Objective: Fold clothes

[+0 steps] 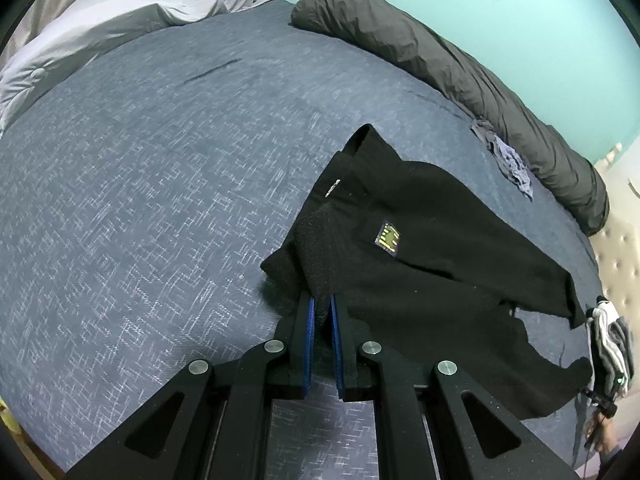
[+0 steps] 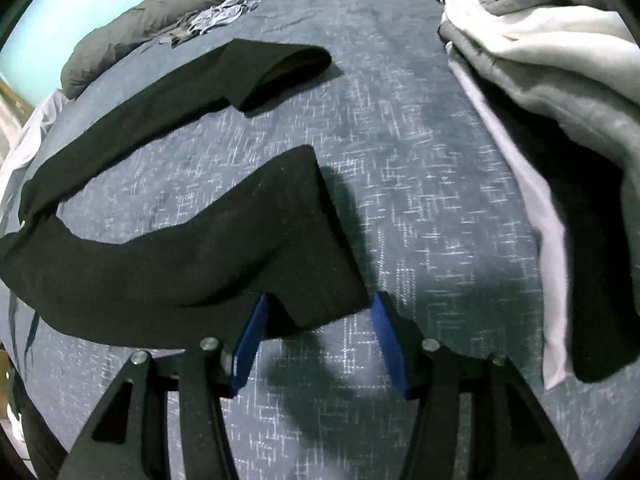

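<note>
- The right edge of the left wrist view is a mess: something white and grey (image 1: 610, 344) is squashed by the fisheye there, and I honestly can't tell what it is.
- The black pants (image 1: 432, 248) lie on the bed (image 1: 140, 184), waist end toward the left tongs (image 1: 322, 304). Knit looks fuzzy at that end, with a small yellow patch label (image 1: 387, 238).
- The left tongs are pressed almost together, pinching a bit of the waist fabric between the blue pads.
- The right tongs (image 2: 318, 312) are spread wide, and one pant leg's cuff sits between the fingers, covering the left pad's tip.
- The other leg curves away, its hem gaping open.
- The bed cover is blue-grey with a woven crosshatch.
- There's a crumpled grey and white fleecy heap (image 2: 560, 64) on the right, cut off by the frame.
- A dark grey rolled duvet (image 1: 460, 64) runs along the teal wall (image 1: 500, 4).
</note>
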Demonstrator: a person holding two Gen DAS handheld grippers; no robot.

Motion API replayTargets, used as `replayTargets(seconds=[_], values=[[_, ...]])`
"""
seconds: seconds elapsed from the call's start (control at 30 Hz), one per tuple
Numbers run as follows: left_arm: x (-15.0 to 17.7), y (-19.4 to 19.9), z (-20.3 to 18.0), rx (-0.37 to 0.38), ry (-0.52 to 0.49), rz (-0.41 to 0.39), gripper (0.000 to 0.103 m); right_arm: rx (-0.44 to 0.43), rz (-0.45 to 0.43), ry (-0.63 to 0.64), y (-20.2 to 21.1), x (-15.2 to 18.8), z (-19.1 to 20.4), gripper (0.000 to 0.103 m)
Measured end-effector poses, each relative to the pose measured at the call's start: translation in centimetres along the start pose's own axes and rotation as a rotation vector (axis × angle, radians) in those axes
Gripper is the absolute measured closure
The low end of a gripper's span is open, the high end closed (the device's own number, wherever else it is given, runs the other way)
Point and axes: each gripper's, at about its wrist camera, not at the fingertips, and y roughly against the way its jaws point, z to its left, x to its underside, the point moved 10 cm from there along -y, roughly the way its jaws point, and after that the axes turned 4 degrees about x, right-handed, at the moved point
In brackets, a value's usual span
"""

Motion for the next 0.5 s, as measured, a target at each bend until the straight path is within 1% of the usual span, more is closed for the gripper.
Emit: replayTargets(seconds=[0.03,0.1,0.13,0.2,0.37,0.5], values=[[0.0,0.0,0.0,0.000,0.000,-0.001,0.095,-0.011,-0.006,-0.004,0.4,-0.2,0.0,0.070],[-0.1,0.1,-0.1,0.000,0.001,-0.002,0.095,-0.034,-0.019,-0.013,1.2,-0.6,0.0,0.087],[-0.1,0.1,-0.1,0.000,0.002,-0.003,0.095,-0.045,-0.025,-0.017,1.6,-0.9,0.1,0.090],[-0.2,0.1,-0.1,0.000,0.002,-0.004,0.095,-0.068,-0.037,-0.026,2.4,-1.3,0.1,0.092],[-0.7,1.0,-0.3,0.009,0.005,-0.018,0.095,-0.127,-0.068,-0.016,8.1,-3.6,1.3,0.094],[-1.3,2.2,-0.4,0.031,0.026,-0.031,0.095,-0.174,-0.093,-0.007,12.6,-5.5,2.3,0.094]])
